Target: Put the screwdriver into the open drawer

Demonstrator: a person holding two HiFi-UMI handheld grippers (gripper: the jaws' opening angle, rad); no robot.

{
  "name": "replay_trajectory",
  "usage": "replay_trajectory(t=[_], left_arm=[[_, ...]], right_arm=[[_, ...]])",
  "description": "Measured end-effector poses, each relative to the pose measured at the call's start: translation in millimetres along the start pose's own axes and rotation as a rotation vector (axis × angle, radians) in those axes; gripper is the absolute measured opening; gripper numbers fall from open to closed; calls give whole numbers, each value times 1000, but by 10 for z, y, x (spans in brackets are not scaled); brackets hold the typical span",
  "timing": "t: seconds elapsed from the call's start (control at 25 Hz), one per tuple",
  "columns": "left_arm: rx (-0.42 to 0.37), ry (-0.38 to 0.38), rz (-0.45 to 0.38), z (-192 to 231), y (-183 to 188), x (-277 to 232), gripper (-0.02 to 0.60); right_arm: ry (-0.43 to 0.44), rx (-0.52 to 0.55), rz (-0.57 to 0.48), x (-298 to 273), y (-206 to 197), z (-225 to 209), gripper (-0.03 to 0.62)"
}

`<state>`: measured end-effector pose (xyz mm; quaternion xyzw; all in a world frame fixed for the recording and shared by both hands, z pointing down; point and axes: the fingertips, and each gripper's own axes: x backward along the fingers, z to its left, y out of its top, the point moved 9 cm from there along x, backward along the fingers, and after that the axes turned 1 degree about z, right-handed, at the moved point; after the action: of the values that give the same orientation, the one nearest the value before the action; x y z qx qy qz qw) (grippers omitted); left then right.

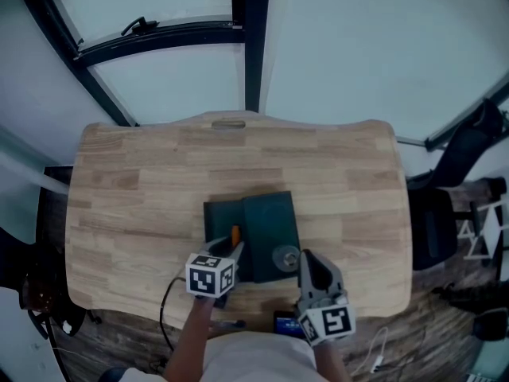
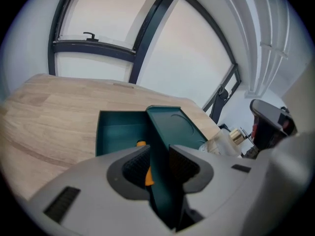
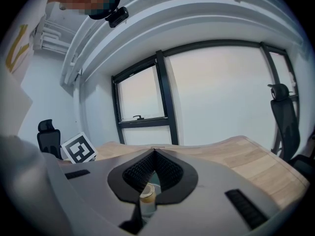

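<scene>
The teal box [image 1: 272,228] stands mid-table with its drawer [image 1: 219,217] pulled out to the left. The orange-handled screwdriver [image 1: 235,235] lies inside the drawer [image 2: 115,129], and its handle [image 2: 141,143] shows just past my left gripper. My left gripper [image 1: 236,253] hovers over the drawer's near end, open [image 2: 158,163], with the box's teal wall running between its jaws. My right gripper [image 1: 306,263] is by the box's near right corner, its tips meeting [image 3: 154,154]. A small pale cylinder [image 3: 146,195] shows below them; whether it is gripped I cannot tell.
The wooden table [image 1: 143,181] has its near edge right under both grippers. A black cable [image 1: 165,302] hangs off that edge at the left, and a dark phone-like thing [image 1: 286,322] lies below it. A black office chair [image 1: 469,146] stands at the right. Windows are beyond the far edge.
</scene>
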<state>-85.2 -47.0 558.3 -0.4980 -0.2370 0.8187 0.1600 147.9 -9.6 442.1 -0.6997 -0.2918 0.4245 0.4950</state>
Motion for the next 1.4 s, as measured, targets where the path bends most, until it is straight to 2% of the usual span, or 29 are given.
replay_trajectory(t=[0.12, 0.4, 0.6, 0.8, 0.96, 1.24, 1.4], left_arm=[[-19, 25, -73, 2, 35, 137, -2], [-66, 47, -203, -53, 90, 440, -2], [-193, 49, -351, -217, 167, 707, -2], [-304, 73, -444, -406, 180, 958, -2], [-288, 75, -521, -470, 186, 1185, -2], [-326, 76, -553, -546, 212, 1383, -2], [-263, 46, -555, -511, 228, 1455, -2]], right_arm=[[3, 36, -11, 29, -4, 9, -3], [-25, 86, -25, 124, 29, 53, -3], [-49, 132, -50, 204, 35, 67, -3], [-44, 102, -58, 296, 93, 167, -3], [-43, 109, -81, 369, 102, 218, -3], [-49, 137, -118, 445, 177, 267, -3], [-43, 139, -133, 462, 215, 296, -3]])
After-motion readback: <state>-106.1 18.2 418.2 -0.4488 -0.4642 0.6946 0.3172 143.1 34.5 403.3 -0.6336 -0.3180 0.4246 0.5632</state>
